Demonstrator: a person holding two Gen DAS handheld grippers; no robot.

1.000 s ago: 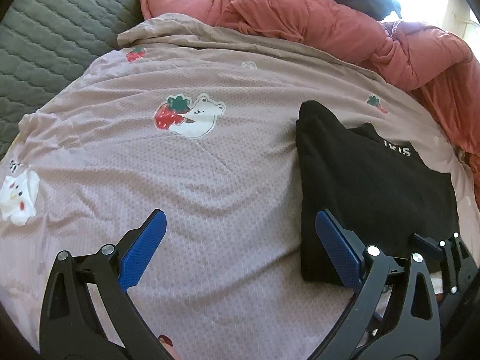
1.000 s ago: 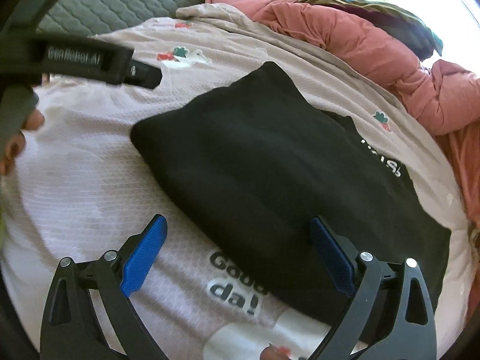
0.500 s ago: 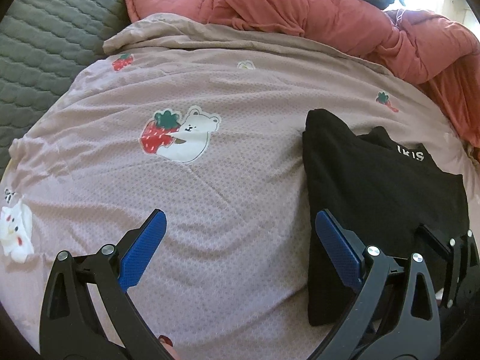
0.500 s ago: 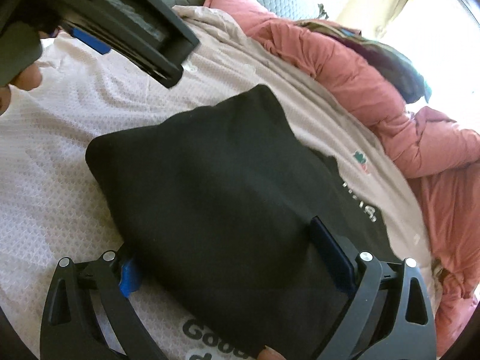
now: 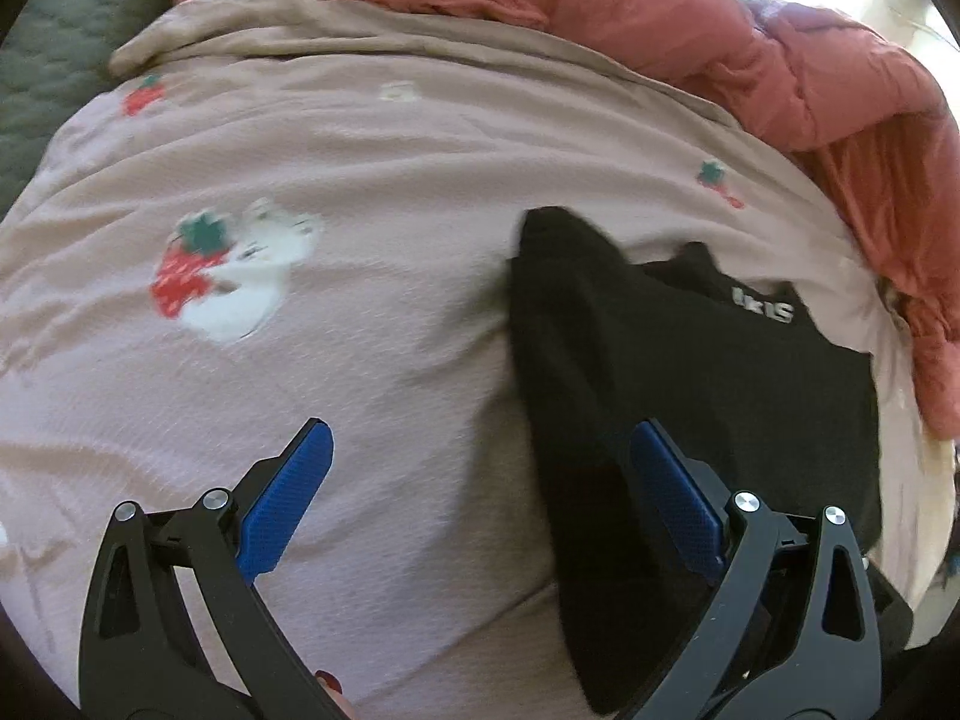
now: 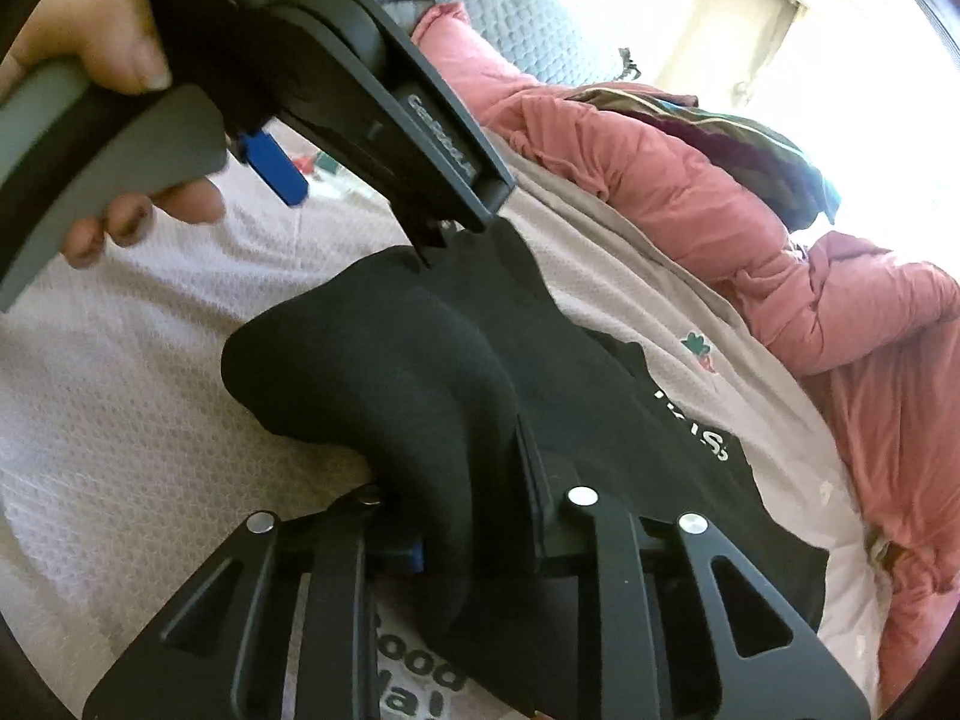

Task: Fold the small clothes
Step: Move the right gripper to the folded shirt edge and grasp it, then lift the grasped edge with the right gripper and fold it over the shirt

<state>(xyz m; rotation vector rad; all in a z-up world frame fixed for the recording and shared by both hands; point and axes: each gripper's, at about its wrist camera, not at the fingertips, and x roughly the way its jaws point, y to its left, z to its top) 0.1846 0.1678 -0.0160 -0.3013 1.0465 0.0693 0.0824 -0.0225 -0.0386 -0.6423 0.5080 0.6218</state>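
Note:
A black folded garment (image 5: 690,372) with white lettering lies on the pink bedsheet (image 5: 360,360). My left gripper (image 5: 480,498) is open, its right finger over the garment's left edge and its left finger over the sheet. In the right wrist view my right gripper (image 6: 474,516) is shut on a bunched fold of the black garment (image 6: 390,372), which hides both pads. The left gripper's body (image 6: 372,96) and the hand holding it fill the upper left of that view.
A rumpled pink-red duvet (image 5: 780,60) lies along the back and right of the bed. A grey quilted surface (image 5: 36,60) is at the far left. The sheet bears strawberry and bear prints (image 5: 228,276) and printed words (image 6: 420,678).
My right gripper has closed on the near edge of the black garment, bunching it up. My left gripper has moved forward and right, over the garment's left edge.

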